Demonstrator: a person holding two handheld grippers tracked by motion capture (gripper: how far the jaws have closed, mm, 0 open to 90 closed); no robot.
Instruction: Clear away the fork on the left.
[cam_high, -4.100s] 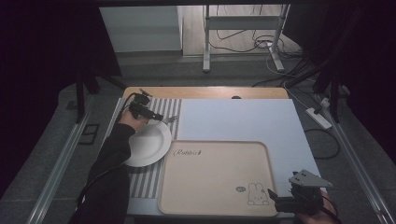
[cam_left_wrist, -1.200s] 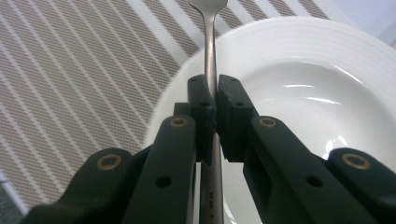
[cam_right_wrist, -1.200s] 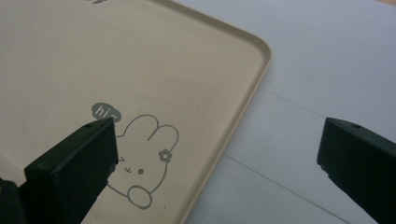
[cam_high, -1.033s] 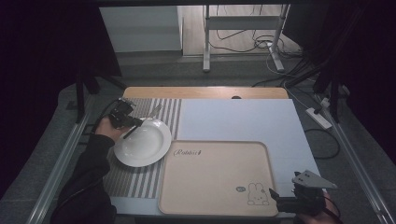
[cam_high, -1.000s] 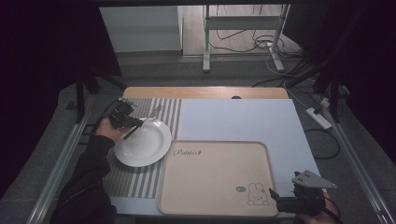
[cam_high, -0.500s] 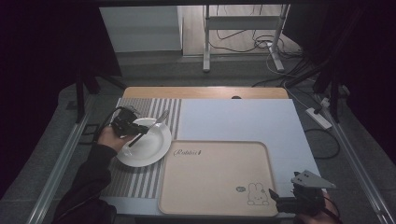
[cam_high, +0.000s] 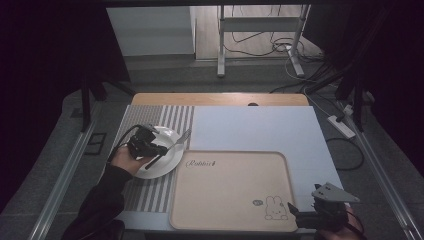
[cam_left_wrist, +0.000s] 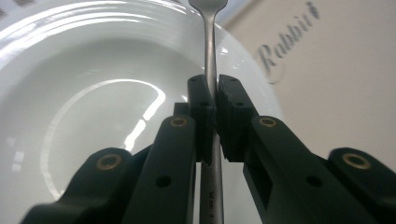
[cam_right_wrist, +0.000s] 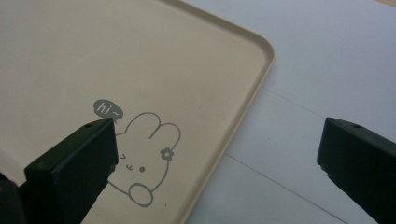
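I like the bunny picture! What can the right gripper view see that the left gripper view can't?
The right gripper view alone shows the bunny drawing saying "hi", the pale blue mat, and the right gripper with its jaws wide apart. The left gripper view alone shows the white plate and the fork pinched in the left gripper, plus the word "Rabbit". Both show the beige tray.
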